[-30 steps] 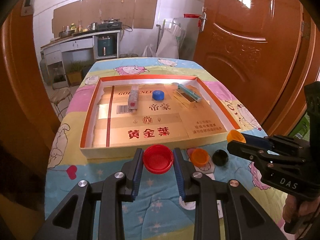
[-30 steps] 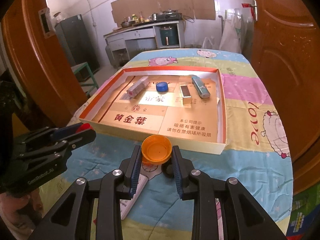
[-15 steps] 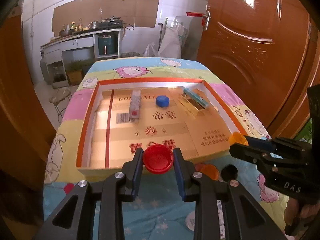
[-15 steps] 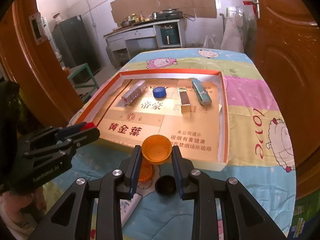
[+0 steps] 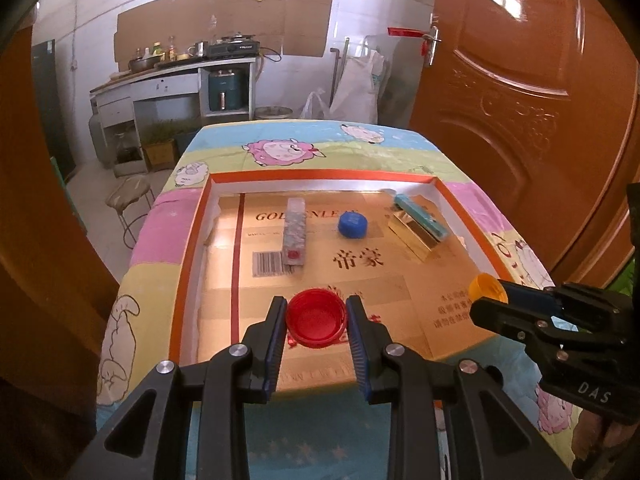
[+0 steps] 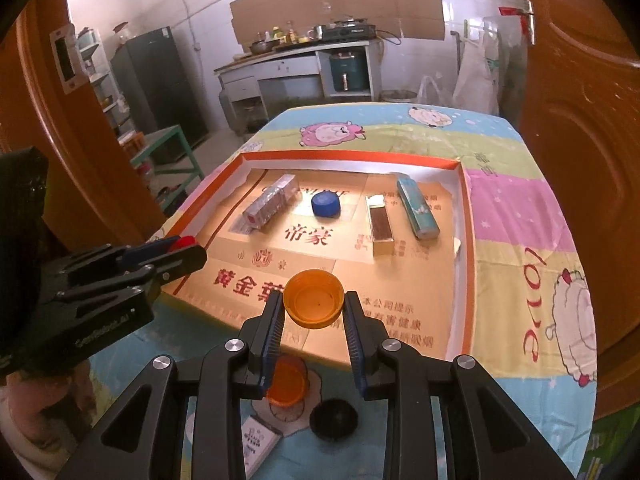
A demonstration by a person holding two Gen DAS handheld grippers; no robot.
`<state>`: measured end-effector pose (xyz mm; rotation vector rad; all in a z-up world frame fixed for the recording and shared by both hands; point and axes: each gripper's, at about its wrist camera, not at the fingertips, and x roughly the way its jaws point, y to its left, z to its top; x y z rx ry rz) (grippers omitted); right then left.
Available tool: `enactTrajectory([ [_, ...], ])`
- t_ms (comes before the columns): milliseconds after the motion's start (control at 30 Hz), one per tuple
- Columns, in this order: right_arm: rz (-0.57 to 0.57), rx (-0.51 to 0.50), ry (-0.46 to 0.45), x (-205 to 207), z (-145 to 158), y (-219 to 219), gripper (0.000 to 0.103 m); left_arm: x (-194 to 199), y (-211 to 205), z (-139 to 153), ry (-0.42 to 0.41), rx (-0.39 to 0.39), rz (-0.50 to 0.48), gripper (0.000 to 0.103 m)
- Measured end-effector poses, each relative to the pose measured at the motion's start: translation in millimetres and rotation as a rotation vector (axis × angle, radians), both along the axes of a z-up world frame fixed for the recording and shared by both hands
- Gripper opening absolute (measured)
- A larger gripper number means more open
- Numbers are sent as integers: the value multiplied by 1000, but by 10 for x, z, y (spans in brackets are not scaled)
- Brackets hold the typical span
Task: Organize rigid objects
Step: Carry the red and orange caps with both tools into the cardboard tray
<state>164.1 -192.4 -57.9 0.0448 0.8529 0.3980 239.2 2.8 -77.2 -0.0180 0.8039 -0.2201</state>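
Observation:
My left gripper (image 5: 317,322) is shut on a red bottle cap (image 5: 316,323), hollow side up, held over the near part of the cardboard tray (image 5: 188,248). My right gripper (image 6: 314,308) is shut on an orange cap (image 6: 313,298), also hollow side up, above the tray's front edge (image 6: 456,354). In the left wrist view the right gripper (image 5: 490,294) shows at the right with the orange cap (image 5: 484,286). The left gripper (image 6: 182,250) appears at the left of the right wrist view. In the tray lie a blue cap (image 6: 325,205), a clear box (image 6: 271,200), a gold box (image 6: 379,229) and a teal box (image 6: 418,208).
On the cartoon tablecloth (image 6: 532,280) in front of the tray lie another orange cap (image 6: 287,382), a black cap (image 6: 333,418) and a small white box (image 6: 258,446). Brown doors (image 5: 520,100) stand close on both sides. A kitchen counter (image 5: 176,80) is beyond the table.
Both grippers have moved forward with their caps, from above the tablecloth to over the tray's near part. Their grips are unchanged.

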Motion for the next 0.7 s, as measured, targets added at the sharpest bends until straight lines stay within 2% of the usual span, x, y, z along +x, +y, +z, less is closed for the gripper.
enactTrajectory([
  [700, 77, -34, 0, 544, -43, 217, 30, 460, 167, -171, 36, 19, 84, 30],
])
